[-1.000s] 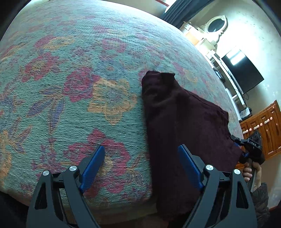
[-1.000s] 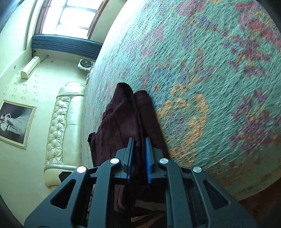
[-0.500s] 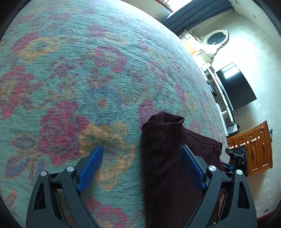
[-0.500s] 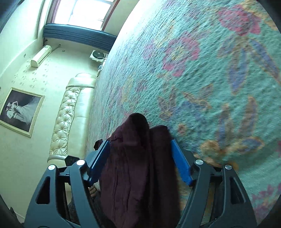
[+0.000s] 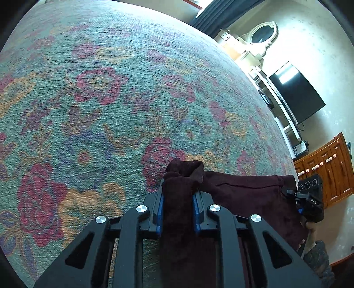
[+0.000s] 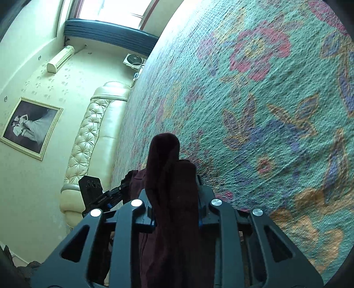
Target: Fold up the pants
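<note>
a teal woven bedspread with pink, orange and purple flowers fills most of both views; it covers a wide bed. in the left wrist view the room shows at 1 to 3 o'clock: a dark flat television on a pale wall, a white oval-framed mirror above it, dark curtains at 1 o'clock and a brown wooden cabinet with pale round knobs at 3 o'clock. in the right wrist view a cream tufted leather headboard runs along the 9 o'clock side, with a framed black-and-white photograph on the wall, a white air conditioner and a bright window at 11 o'clock. the cabinet's drawers are closed, so i cannot tell what they hold.

the dark maroon fleece pants lie on the bedspread at the near edge, low in both views. in the left wrist view the visible stretch of cloth runs from 6 o'clock toward 3 o'clock, its long axis across the frame, with a bunched end standing up toward 12 o'clock.

the left gripper has its blue-lined fingers pressed in on a thick fold of the pants, pinching it. the right gripper pinches another bunch the same way, a rounded hump of cloth rising past its tips toward 12 o'clock. each gripper's black body shows at the side of the other's view.
</note>
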`<control>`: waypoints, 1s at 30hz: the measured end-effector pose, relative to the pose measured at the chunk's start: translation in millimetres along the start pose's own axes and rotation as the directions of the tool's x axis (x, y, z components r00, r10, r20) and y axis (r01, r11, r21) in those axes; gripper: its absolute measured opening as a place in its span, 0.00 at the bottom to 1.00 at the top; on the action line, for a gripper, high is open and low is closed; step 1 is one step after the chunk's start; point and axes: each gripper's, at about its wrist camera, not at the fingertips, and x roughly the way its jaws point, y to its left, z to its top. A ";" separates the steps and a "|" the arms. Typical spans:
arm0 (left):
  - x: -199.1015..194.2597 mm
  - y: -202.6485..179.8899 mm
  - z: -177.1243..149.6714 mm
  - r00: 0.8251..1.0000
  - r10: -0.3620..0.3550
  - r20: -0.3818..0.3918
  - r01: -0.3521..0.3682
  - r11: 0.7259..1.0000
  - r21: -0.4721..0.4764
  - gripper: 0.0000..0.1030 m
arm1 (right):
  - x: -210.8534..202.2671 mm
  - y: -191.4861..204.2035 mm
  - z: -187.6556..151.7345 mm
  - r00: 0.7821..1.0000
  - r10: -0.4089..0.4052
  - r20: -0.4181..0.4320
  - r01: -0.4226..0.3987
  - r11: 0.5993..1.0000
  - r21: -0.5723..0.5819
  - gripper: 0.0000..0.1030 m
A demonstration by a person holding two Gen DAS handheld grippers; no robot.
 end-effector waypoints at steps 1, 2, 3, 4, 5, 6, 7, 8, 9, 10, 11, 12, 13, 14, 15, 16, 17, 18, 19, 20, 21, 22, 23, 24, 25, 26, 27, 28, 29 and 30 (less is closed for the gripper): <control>-3.7 -0.8 0.8 1.000 0.005 0.011 -0.005 1.000 0.010 0.18 | -0.8 6.3 -0.9 1.000 0.013 0.010 -0.012 1.000 -0.010 0.22; -6.8 -3.5 -0.1 1.000 0.018 0.023 -0.018 0.999 0.029 0.18 | -0.7 14.5 -2.0 1.000 0.023 0.018 -0.023 0.999 -0.024 0.22; -9.5 -6.1 0.1 0.999 0.033 0.034 -0.035 0.998 0.047 0.17 | -1.0 21.7 -2.6 0.999 0.023 0.023 -0.022 0.999 -0.042 0.22; -14.5 -8.8 -0.6 0.998 0.041 0.049 -0.044 0.997 0.061 0.17 | -0.9 30.6 -3.3 0.999 0.018 0.028 -0.016 0.998 -0.061 0.21; -18.7 -10.1 1.4 0.997 0.038 0.060 -0.042 0.997 0.058 0.17 | 1.3 38.6 -3.5 0.999 0.015 0.030 -0.013 0.997 -0.074 0.21; -23.2 -9.8 3.8 0.997 0.032 0.069 -0.036 0.998 0.052 0.17 | 4.3 47.1 -3.6 0.999 0.013 0.030 -0.011 0.996 -0.086 0.21; -28.7 -9.7 7.0 0.997 0.024 0.077 -0.028 0.998 0.048 0.16 | 8.8 55.3 -2.2 1.000 0.015 0.025 -0.013 0.995 -0.098 0.21; -34.3 -10.0 11.0 0.996 0.024 0.088 -0.029 0.998 0.051 0.16 | 12.7 62.7 -0.3 1.000 0.012 0.025 -0.009 0.994 -0.111 0.21; -40.5 -10.1 15.6 0.994 0.031 0.102 -0.037 0.998 0.056 0.16 | 17.7 67.7 2.4 1.000 0.020 0.022 -0.017 0.993 -0.114 0.21; -45.9 -9.6 22.2 0.993 0.036 0.115 -0.043 0.997 0.060 0.16 | 24.3 72.7 5.5 0.999 0.036 0.016 -0.034 0.993 -0.113 0.21; -52.2 -7.3 29.6 0.991 0.042 0.129 -0.051 0.997 0.063 0.16 | 32.0 78.7 8.6 0.999 0.047 0.010 -0.045 0.992 -0.118 0.21; -56.6 -4.9 38.3 0.988 0.053 0.142 -0.062 0.996 0.060 0.16 | 41.9 85.9 11.7 0.999 0.053 0.007 -0.052 0.991 -0.123 0.21; -63.9 1.8 46.4 0.985 0.064 0.157 -0.073 0.996 0.052 0.16 | 53.3 90.6 16.5 0.998 0.068 -0.002 -0.068 0.990 -0.123 0.21; -71.6 10.5 54.8 0.982 0.079 0.172 -0.087 0.995 0.042 0.16 | 64.4 94.5 20.7 0.997 0.079 -0.009 -0.080 0.989 -0.125 0.21; -79.1 20.8 63.3 0.978 0.095 0.186 -0.102 0.994 0.029 0.16 | 76.9 97.3 24.7 0.996 0.090 -0.019 -0.092 0.988 -0.122 0.21; -84.8 30.5 71.8 0.974 0.111 0.196 -0.117 0.993 0.018 0.16 | 92.8 101.7 29.6 0.994 0.104 -0.031 -0.107 0.987 -0.117 0.21; -90.1 41.5 81.4 0.970 0.132 0.205 -0.136 0.991 0.009 0.16 | 108.0 106.3 33.7 0.992 0.116 -0.043 -0.120 0.986 -0.113 0.21; -92.4 50.9 90.1 0.966 0.151 0.211 -0.155 0.988 0.002 0.16 | 123.6 111.5 37.2 0.990 0.125 -0.057 -0.131 0.985 -0.114 0.21; -94.5 63.7 101.4 0.962 0.171 0.211 -0.173 0.985 -0.007 0.16 | 141.5 118.4 41.8 0.989 0.126 -0.071 -0.134 0.984 -0.118 0.21; -95.6 76.3 110.1 0.960 0.188 0.208 -0.188 0.982 -0.019 0.16 | 157.9 123.0 46.0 0.988 0.128 -0.084 -0.138 0.983 -0.118 0.21; -95.0 88.0 119.5 0.956 0.210 0.203 -0.208 0.978 -0.029 0.16 | 173.3 127.5 49.4 0.987 0.128 -0.096 -0.139 0.983 -0.118 0.21; -93.0 97.5 126.8 0.952 0.235 0.197 -0.233 0.972 -0.033 0.16 | 186.0 129.9 52.6 0.987 0.122 -0.101 -0.134 0.984 -0.116 0.21; -90.9 106.2 132.5 0.947 0.256 0.194 -0.254 0.967 -0.036 0.16 | 199.0 130.9 56.9 0.987 0.120 -0.108 -0.131 0.986 -0.107 0.21; -87.7 114.4 138.7 0.944 0.273 0.186 -0.272 0.962 -0.035 0.16 | 210.3 130.5 61.2 0.987 0.113 -0.114 -0.124 0.987 -0.098 0.21; -83.2 121.5 143.3 0.942 0.285 0.175 -0.284 0.958 -0.035 0.16 | 220.0 130.4 65.0 0.988 0.102 -0.118 -0.113 0.989 -0.094 0.21; -78.2 128.0 146.0 0.942 0.292 0.163 -0.290 0.956 -0.037 0.16 | 229.6 130.8 67.5 0.989 0.088 -0.121 -0.099 0.991 -0.091 0.21; -72.9 134.2 147.4 0.943 0.297 0.153 -0.294 0.955 -0.042 0.17 | 236.6 127.3 71.4 0.989 0.075 -0.126 -0.086 0.993 -0.082 0.21; -68.2 138.5 147.7 0.942 0.302 0.145 -0.299 0.953 -0.043 0.16 | 241.0 123.2 74.2 0.990 0.063 -0.128 -0.073 0.995 -0.073 0.21; -64.8 141.8 146.7 0.942 0.305 0.140 -0.302 0.952 -0.042 0.16 | 243.7 117.5 76.3 0.990 0.052 -0.130 -0.061 0.996 -0.062 0.21; -60.8 144.7 146.0 0.942 0.307 0.135 -0.304 0.952 -0.040 0.16 | 245.2 111.1 78.4 0.990 0.043 -0.133 -0.049 0.998 -0.049 0.21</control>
